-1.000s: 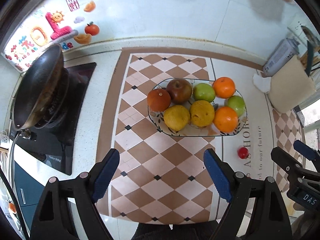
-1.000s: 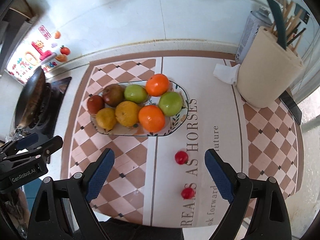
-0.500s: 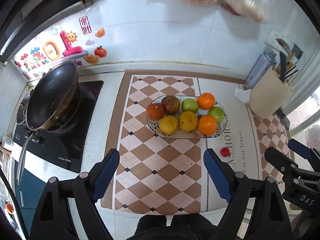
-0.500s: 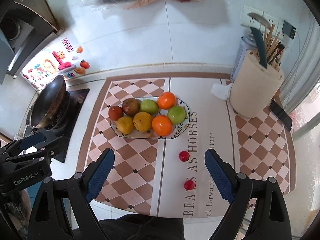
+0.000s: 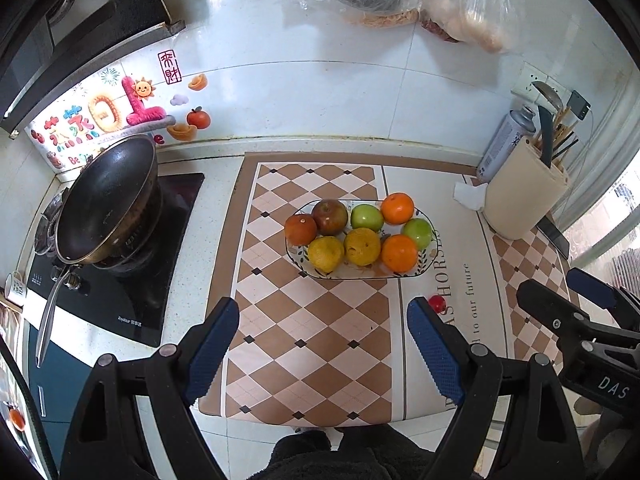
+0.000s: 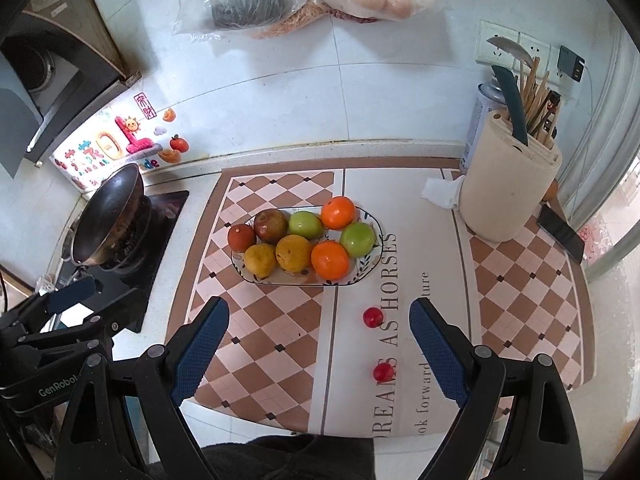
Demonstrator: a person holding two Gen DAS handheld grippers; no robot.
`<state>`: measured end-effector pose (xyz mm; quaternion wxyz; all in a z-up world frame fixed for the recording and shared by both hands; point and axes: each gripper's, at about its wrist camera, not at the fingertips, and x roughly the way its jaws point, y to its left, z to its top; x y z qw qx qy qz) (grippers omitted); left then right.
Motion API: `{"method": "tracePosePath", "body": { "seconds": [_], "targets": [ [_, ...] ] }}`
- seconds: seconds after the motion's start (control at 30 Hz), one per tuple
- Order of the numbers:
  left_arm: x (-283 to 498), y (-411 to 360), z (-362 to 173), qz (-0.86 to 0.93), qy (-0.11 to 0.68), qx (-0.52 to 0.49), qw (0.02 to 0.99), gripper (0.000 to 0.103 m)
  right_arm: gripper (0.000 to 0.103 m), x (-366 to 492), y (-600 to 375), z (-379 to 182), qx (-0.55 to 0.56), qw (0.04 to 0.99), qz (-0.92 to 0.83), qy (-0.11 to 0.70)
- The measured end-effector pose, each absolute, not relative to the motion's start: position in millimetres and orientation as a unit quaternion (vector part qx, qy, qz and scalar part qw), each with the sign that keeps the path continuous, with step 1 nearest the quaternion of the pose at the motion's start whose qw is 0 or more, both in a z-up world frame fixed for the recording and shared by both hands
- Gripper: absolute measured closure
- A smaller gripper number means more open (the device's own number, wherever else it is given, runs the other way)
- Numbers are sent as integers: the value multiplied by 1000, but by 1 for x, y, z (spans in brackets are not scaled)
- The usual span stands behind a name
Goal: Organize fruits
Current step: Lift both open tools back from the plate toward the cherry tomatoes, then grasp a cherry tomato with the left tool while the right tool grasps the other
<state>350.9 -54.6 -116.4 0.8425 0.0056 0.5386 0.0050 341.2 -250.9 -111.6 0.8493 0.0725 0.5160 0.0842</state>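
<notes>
Right wrist view: both grippers [image 6: 318, 344] pulled back, fingers spread and empty; plate [image 6: 370, 266] full, two red fruits [image 6: 373, 317] remain out.

The plate [image 6: 370, 268] sits on the mat [image 6: 280, 328], with eight fruits in it in two rows. Two small fruits [image 6: 373, 317] lie on the mat before the plate, toward its right end, one nearer the counter edge [image 6: 383, 372]. The wok [image 6: 108, 216] stands on the stove [image 6: 160, 216], left of the mat. The utensil holder [image 6: 508, 196] stands right of the plate, a tissue [image 6: 440, 194] just beside it.
</notes>
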Motion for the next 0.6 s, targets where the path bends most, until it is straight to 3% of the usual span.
{"method": "tracePosePath", "body": {
  "seconds": [0.17, 0.27, 0.6],
  "targets": [
    [361, -57, -128, 8, 551, 2, 835, 17, 9, 351, -263, -124, 94, 846, 85, 517],
    [368, -59, -139, 16, 551, 8, 834, 5, 9, 360, -277, -146, 116, 834, 86, 533],
    [397, -98, -225, 42, 600, 119, 790, 5, 10, 365, -325, -312, 133, 747, 27, 650]
  ]
}}
